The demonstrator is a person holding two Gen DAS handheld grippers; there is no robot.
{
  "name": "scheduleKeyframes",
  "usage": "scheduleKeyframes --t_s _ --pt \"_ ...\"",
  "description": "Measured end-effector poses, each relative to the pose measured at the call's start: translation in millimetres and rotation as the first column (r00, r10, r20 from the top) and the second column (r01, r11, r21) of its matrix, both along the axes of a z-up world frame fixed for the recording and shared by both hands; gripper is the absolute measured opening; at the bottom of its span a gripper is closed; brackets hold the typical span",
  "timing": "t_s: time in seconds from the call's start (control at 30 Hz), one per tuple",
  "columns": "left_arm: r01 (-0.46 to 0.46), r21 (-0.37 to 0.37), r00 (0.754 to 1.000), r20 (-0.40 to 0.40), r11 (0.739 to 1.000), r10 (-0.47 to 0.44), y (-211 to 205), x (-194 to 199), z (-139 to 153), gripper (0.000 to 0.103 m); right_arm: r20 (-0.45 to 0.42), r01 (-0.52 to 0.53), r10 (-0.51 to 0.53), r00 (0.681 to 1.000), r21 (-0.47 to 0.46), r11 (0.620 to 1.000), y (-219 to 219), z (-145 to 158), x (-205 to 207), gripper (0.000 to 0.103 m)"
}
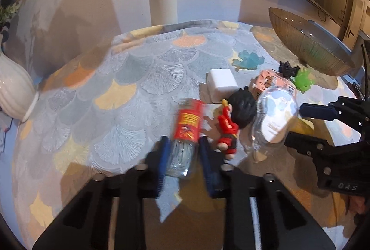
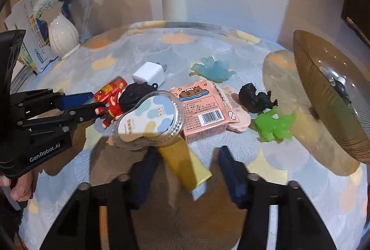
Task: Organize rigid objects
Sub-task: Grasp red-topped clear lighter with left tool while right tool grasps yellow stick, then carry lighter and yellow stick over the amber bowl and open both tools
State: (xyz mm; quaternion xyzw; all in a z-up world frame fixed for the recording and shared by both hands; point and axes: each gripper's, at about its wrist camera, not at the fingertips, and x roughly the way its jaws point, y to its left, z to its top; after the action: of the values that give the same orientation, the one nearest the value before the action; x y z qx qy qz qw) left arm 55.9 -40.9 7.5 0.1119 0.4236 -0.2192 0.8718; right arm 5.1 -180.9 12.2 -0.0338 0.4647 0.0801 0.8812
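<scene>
The bottle (image 1: 185,134) lies mid-table, pinched at its clear end by the closed left gripper (image 1: 183,153). The right gripper (image 2: 187,164) stands part-open around the yellow block (image 2: 185,162), pads apparently not pressing. Lifting either could knock the doll (image 1: 231,125) or clear case (image 2: 150,120) beside them.

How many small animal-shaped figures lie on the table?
3. Blue figure behind the pink box; black figure right of it; green figure before the black one. The clutter may hide others.
</scene>
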Motion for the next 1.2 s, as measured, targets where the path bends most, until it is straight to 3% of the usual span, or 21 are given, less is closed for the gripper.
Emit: scheduleKeyframes --t_s 0.1,0.2,0.4,0.6,0.67,0.7,0.77,0.87,0.97,1.0,1.07,1.2 --pt "-0.020 -0.013 1.000 -0.010 1.000 0.019 3 -8 0 0.019 0.017 -0.038 0.039 0.999 -0.033 0.999 7 0 -18 0.026" --pt "-0.036 -0.055 0.999 -0.038 0.998 0.034 13 -24 0 0.019 0.021 -0.050 0.051 0.998 -0.045 0.998 5 0 -39 0.024" --pt "-0.053 -0.035 0.998 -0.048 0.998 0.051 27 -69 -1 0.019 0.006 0.012 -0.012 1.000 -0.016 1.000 -31 2 -76 0.024" --pt "0.054 -0.040 0.995 -0.080 0.998 -0.057 14 -107 3 0.020 -0.021 -0.006 0.006 1.000 0.000 1.000 -48 4 -105 0.024" --pt "0.064 -0.021 0.995 -0.078 0.998 -0.066 4 -109 3 0.023 -0.032 -0.002 0.002 0.999 0.011 1.000 -50 3 -102 0.027" --pt "0.055 -0.011 0.996 -0.076 0.998 -0.055 1 -108 2 0.029 -0.041 0.004 -0.003 0.999 0.020 1.000 -50 3 -99 0.034" --pt "0.022 -0.010 0.997 -0.071 1.000 -0.023 -2 -104 2 0.032 -0.045 0.006 -0.005 0.999 0.022 1.000 -47 2 -93 0.043" --pt "-0.001 -0.022 0.997 -0.071 1.000 -0.001 -4 -101 1 0.033 -0.030 0.008 -0.008 1.000 -0.026 1.000 -39 0 -91 0.044" --pt "0.001 -0.028 0.998 -0.064 1.000 -0.003 -4 -101 1 0.031 -0.010 -0.017 0.016 1.000 -0.052 0.998 -29 1 -93 0.026" --pt "0.004 -0.030 0.998 -0.061 1.000 -0.006 -4 -102 1 0.020 -0.006 -0.031 0.030 1.000 -0.060 0.998 -25 1 -94 0.024" --pt "0.017 -0.034 0.998 -0.053 0.999 -0.019 -6 -105 2 0.020 -0.001 -0.046 0.046 0.999 -0.068 0.997 -18 3 -95 0.024" --pt "0.042 -0.125 0.997 -0.063 0.991 -0.050 -9 -108 13 0.020 -0.015 -0.060 0.062 0.998 0.067 0.996 -27 13 -95 0.023"
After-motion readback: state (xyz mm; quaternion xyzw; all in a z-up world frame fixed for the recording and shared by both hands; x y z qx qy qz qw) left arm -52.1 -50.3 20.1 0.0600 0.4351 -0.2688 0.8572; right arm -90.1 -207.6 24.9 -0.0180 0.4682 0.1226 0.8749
